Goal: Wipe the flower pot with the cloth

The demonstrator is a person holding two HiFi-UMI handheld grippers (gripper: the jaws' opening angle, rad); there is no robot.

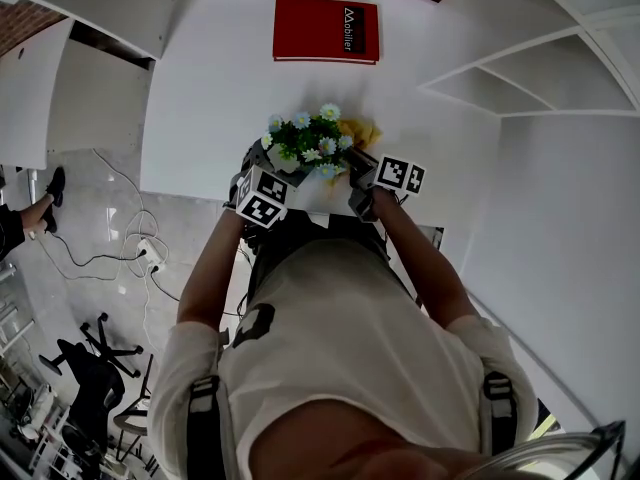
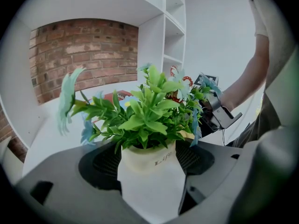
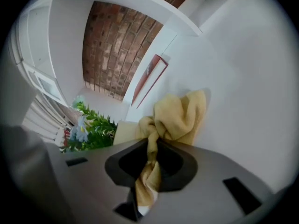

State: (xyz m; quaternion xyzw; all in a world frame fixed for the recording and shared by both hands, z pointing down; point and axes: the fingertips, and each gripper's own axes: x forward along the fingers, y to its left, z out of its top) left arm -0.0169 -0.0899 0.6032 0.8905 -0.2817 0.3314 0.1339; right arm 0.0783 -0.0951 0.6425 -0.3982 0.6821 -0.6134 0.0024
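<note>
At the near edge of the white table (image 1: 220, 98), just in front of your chest, the flower pot (image 2: 148, 181) sits between the jaws of your left gripper (image 2: 149, 161). They are clamped on its pale sides, with the green plant (image 2: 149, 111) and its blue flowers spreading above. No view shows whether the base rests on the table or hangs just off it. Your right gripper (image 3: 148, 164) has its jaws pinched nearly together on a twisted tail of the yellow cloth (image 3: 180, 118). The loose bunch of cloth lies ahead of them, right beside the pot's rim and seemingly touching it. The wipe looks barely begun, so make the contact count. Press the full bunch, not the thin pinched tail, flat against the pot wall, and draw it down and round in steady strokes. Hold the left grip firm and level so the pot neither slips nor tips while the cloth pushes sideways. Stay below the rim, because the leaves would snag the cloth and bend easily. The left jaws cover two sides of the pot, so you would probably have to turn it to reach those. The red book (image 1: 326, 30) lies well apart at the far end and is no obstacle.
</note>
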